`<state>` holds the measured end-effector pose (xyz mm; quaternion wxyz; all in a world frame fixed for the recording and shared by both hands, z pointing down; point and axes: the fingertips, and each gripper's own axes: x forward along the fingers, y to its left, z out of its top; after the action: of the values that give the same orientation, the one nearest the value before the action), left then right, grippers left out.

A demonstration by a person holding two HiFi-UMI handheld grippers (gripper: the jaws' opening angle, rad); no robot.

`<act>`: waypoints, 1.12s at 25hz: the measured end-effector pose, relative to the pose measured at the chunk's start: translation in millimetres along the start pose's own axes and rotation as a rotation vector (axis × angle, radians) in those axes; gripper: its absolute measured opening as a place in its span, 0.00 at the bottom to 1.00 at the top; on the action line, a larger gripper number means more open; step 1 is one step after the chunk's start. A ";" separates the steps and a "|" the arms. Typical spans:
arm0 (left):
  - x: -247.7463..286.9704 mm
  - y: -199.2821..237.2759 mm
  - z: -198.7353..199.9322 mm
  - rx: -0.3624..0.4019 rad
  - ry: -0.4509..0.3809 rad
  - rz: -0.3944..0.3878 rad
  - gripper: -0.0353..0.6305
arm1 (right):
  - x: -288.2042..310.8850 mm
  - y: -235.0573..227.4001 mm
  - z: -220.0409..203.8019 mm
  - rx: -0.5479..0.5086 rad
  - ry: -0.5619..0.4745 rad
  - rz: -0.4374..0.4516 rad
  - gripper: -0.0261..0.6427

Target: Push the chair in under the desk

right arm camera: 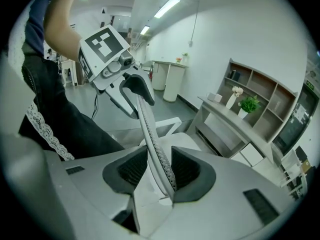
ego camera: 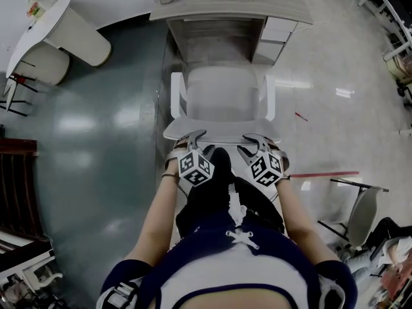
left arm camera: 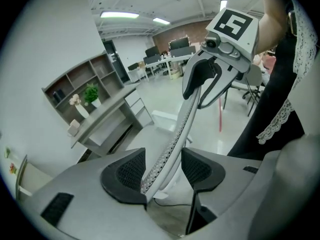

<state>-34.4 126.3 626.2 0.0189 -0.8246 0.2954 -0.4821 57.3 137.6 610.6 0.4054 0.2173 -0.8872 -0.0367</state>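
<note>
Nearest the person, the left gripper (ego camera: pixel 193 137) and right gripper (ego camera: pixel 255 139) are straddling the top edge of the chair (ego camera: pixel 222 94) backrest, their jaws standing apart around it. Beyond them, the chair's seat is facing the desk (ego camera: pixel 232 8), sitting just before its opening.

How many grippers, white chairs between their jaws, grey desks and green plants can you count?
Grippers: 2 (left gripper, right gripper)
White chair between their jaws: 1
Grey desk: 1
Green plant: 1
Total: 5
</note>
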 end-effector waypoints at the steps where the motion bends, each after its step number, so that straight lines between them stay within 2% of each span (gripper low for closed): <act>1: 0.9 0.8 0.3 -0.004 -0.001 -0.007 0.40 | 0.9 -1.1 0.0 0.001 0.001 0.001 0.25; 28: 13.3 29.4 5.9 -0.008 -0.017 -0.032 0.40 | 16.8 -28.9 6.8 0.031 0.023 0.022 0.25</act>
<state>-38.6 93.9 624.2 0.0104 -0.8333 0.2843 -0.4740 52.8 103.7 610.9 0.4124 0.2139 -0.8854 -0.0160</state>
